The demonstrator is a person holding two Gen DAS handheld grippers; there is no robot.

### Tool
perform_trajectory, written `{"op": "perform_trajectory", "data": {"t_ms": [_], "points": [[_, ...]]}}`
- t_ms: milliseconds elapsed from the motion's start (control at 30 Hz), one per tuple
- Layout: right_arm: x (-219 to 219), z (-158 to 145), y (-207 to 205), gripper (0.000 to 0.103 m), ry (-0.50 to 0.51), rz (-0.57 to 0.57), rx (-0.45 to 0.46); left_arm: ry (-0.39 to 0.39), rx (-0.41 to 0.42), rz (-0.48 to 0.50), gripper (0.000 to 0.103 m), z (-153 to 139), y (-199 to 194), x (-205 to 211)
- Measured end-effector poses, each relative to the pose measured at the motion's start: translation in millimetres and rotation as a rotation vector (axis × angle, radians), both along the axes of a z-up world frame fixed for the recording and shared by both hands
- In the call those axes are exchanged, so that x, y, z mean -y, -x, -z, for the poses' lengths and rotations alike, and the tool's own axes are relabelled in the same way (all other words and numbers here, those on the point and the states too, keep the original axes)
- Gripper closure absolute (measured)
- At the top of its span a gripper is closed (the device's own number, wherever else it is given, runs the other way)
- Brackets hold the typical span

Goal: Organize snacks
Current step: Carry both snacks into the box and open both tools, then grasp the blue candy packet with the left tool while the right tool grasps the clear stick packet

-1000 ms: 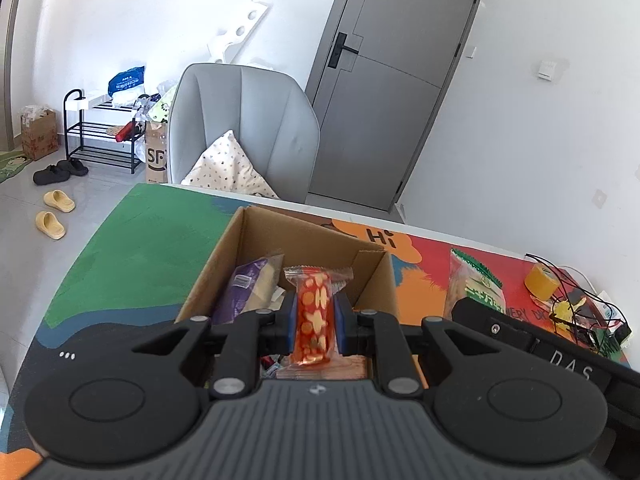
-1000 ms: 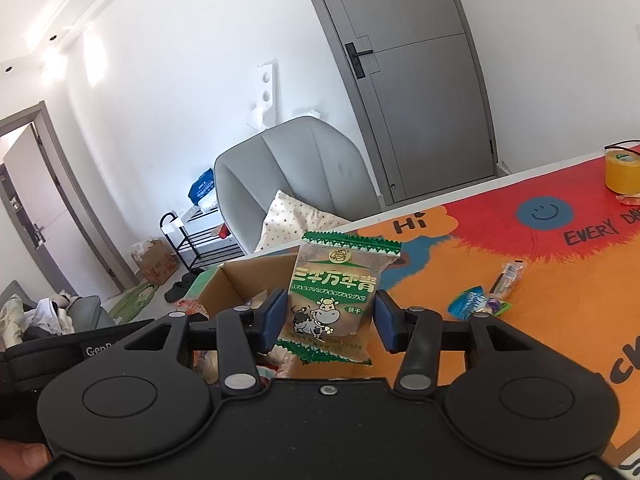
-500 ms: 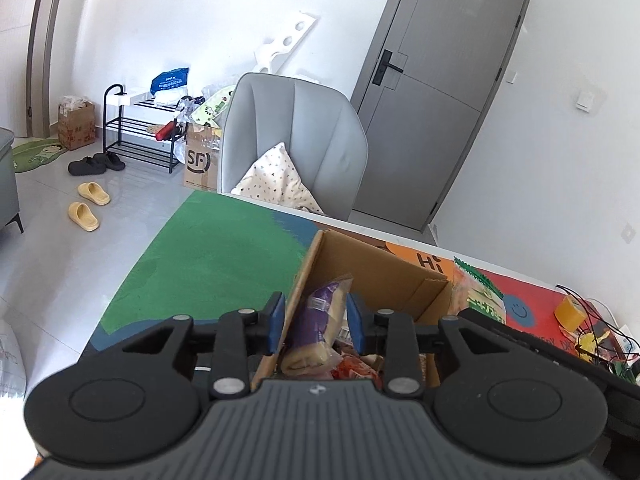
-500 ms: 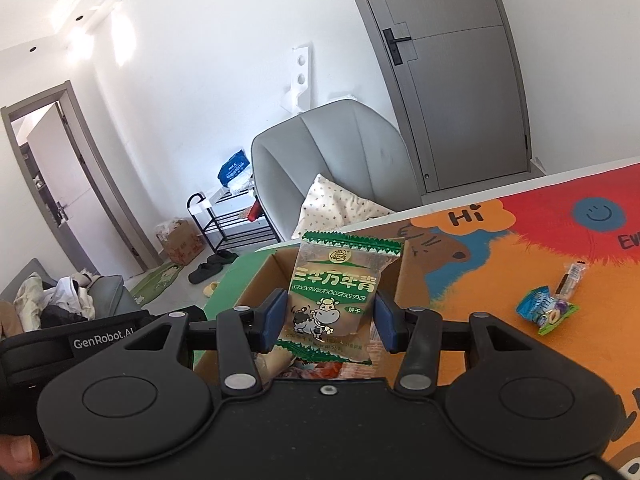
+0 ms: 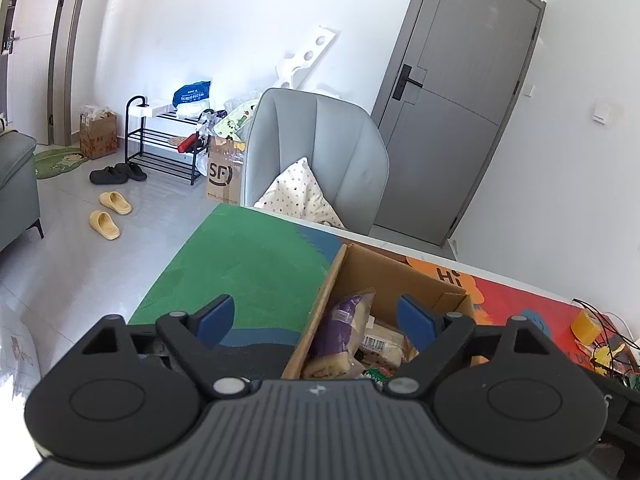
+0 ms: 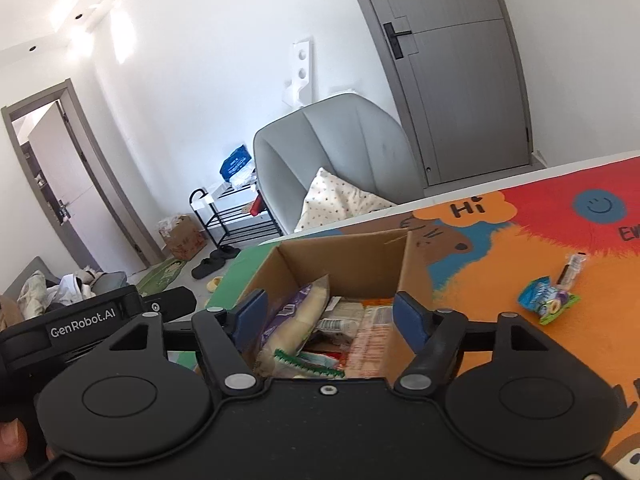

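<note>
Snacks have just left both our grippers: a second ago the left held a red-and-yellow packet and the right a green-and-brown one, and now both sit in the cardboard box [image 6: 344,256] near the table's [image 5: 248,264] far left edge, so we judge two more items are sorted. Our left gripper [image 5: 316,316] hangs with its jaws spread wide, empty and touching nothing, straddling the box's left wall above the purple packet [image 5: 340,328]. Our right gripper [image 6: 326,316] is likewise wide apart and empty, over the box's near side, where the green-edged packet [image 6: 308,362] lies on the pile. Still loose on the orange part of the table's mat, well right of the box, we see a blue-green candy wrapper [image 6: 546,300] and a small dark stick packet [image 6: 572,270] just beyond it.
</note>
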State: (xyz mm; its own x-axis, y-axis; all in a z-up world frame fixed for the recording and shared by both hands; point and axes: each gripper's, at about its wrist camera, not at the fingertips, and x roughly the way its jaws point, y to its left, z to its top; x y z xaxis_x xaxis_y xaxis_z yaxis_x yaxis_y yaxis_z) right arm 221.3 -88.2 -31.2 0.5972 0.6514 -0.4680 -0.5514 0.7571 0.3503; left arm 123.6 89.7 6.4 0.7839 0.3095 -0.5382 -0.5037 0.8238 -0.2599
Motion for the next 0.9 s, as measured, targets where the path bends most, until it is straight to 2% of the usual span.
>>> {"op": "perform_trajectory", "data": {"t_ms": [100, 467, 900], "points": [[18, -2, 0, 0.024, 0.008, 0.053, 0.018, 0.007, -0.004, 0.033, 0.014, 1, -7, 10], [82, 4, -8, 0.022, 0.020, 0.211, -0.007, -0.017, -0.018, 0.169, 0.012, 6, -33, 64], [141, 10, -18, 0.022, -0.008, 0.312, -0.027, -0.018, -0.020, 0.303, 0.012, 8, -62, 120]]}}
